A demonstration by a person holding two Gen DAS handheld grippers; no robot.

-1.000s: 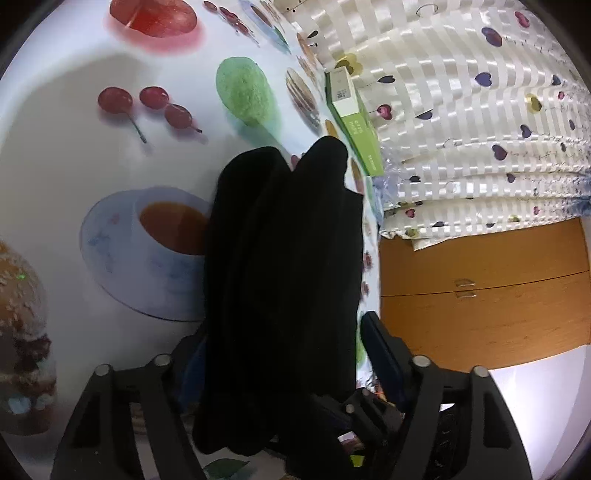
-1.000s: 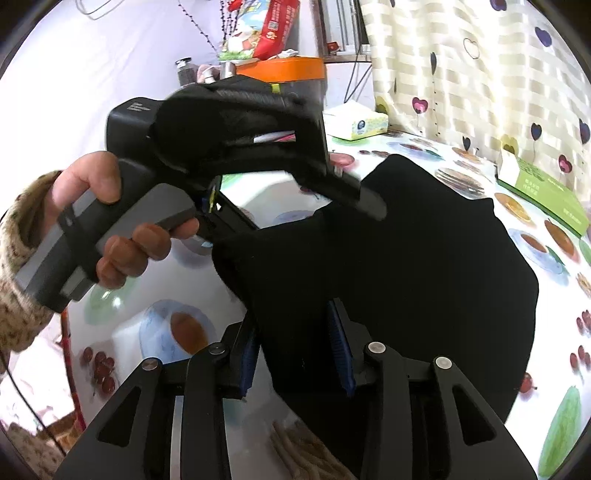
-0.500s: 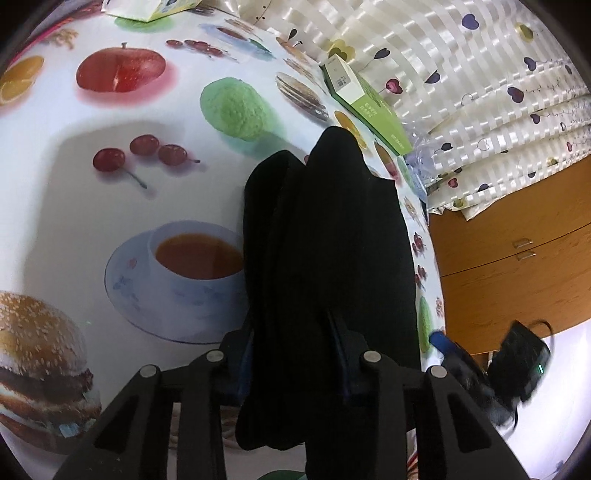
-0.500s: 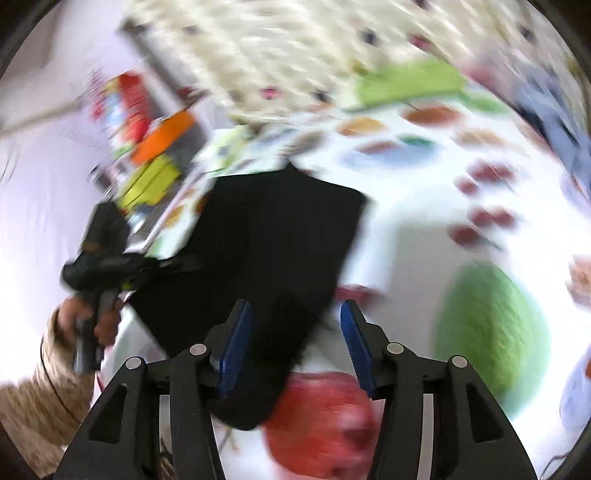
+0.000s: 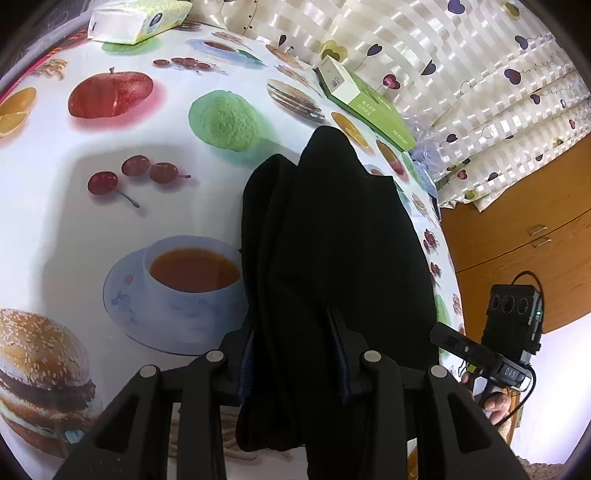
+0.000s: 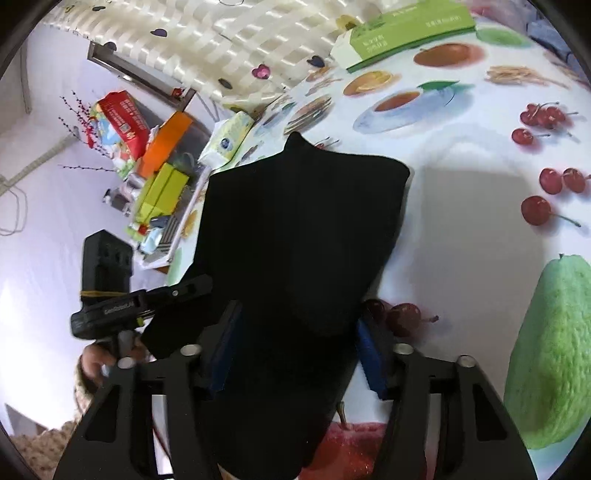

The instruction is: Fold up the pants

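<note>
Both grippers are pinching the pants point(image 5: 332, 240): left fingers point(image 5: 293, 354) at one end, right fingers point(image 6: 295, 350), just closing, at the other. The pants are lying bunched on the surface point(image 5: 110, 221), already folded over; final fold and flattening appear left.

Pants point(image 5: 332, 240): folded, lying on tabletop point(image 5: 55, 206), near its edge. Flat carton point(image 5: 365, 103): on tabletop behind pants, before curtain point(image 5: 461, 62). Tissue box point(image 5: 140, 20): far left corner. Cabinet point(image 5: 517, 236): right of tabletop.
</note>
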